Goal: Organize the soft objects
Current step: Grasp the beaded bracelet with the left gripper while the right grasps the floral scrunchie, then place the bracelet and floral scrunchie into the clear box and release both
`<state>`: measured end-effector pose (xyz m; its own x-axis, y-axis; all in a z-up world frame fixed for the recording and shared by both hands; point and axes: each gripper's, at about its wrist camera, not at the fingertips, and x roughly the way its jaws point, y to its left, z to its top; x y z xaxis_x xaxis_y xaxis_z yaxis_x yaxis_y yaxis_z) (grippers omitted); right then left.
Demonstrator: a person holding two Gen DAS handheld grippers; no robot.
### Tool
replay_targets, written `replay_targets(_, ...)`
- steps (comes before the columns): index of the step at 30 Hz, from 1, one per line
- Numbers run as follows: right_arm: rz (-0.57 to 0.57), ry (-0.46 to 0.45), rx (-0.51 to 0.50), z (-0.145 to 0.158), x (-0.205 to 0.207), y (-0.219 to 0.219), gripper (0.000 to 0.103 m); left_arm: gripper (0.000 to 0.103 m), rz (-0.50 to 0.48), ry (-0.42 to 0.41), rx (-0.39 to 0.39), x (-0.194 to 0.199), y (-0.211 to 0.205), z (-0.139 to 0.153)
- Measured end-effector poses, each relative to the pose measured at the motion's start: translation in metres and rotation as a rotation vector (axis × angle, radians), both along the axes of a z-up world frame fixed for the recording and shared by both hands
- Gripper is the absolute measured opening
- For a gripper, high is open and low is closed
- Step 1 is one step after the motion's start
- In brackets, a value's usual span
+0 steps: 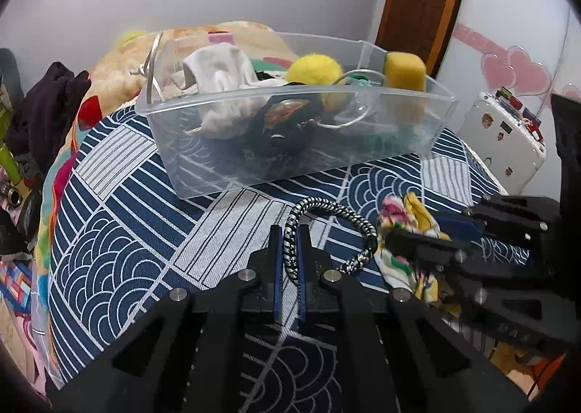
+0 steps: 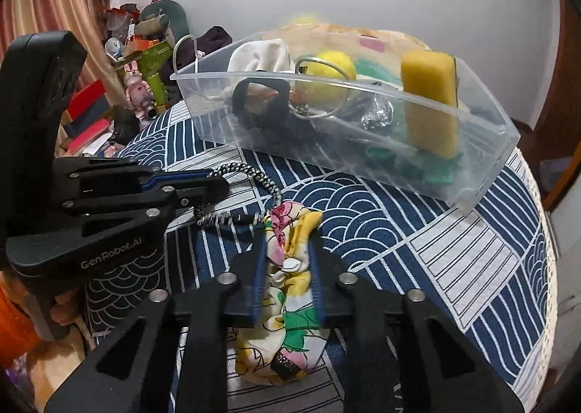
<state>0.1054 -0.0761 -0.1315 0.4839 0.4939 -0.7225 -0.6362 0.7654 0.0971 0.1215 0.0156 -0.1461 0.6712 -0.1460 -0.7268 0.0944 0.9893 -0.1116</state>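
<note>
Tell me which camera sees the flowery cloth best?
The right wrist view. There the flowery cloth fills the middle, pinched between the right gripper jaws, so its pink, yellow and green pattern is plain. The left wrist view shows only part of it at the side, half hidden behind the right gripper's black fingers.

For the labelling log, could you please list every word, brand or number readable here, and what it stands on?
"GenRobot.AI": on the left gripper, on its body as seen from the right wrist.
Stickers on the white case: too small to read.
Pink mark on the wall, upper right in the left wrist view: blurred.
</note>
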Motion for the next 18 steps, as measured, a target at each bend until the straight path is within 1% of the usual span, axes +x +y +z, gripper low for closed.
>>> replay_targets(4, -0.025, -0.019, 0.024, 0.006, 0.000, -0.009, 0.015, 0.006, 0.010, -0.038, 0.002, -0.008, 0.001, 0.009)
replay_targets(10, -0.062, -0.068, 0.066, 0.030, 0.001, -0.023, 0.015, 0.006, 0.033, -0.121, -0.021, -0.018, 0.009, 0.039)
replay_targets(14, -0.081, -0.133, 0.092, 0.052, 0.001, -0.026, 0.015, 0.006, 0.044, -0.192, -0.041, -0.020, 0.016, 0.064)
replay_targets(18, -0.099, -0.189, 0.122, 0.071, 0.005, -0.024, 0.015, 0.006, 0.061, -0.243, -0.054, -0.016, 0.021, 0.084)
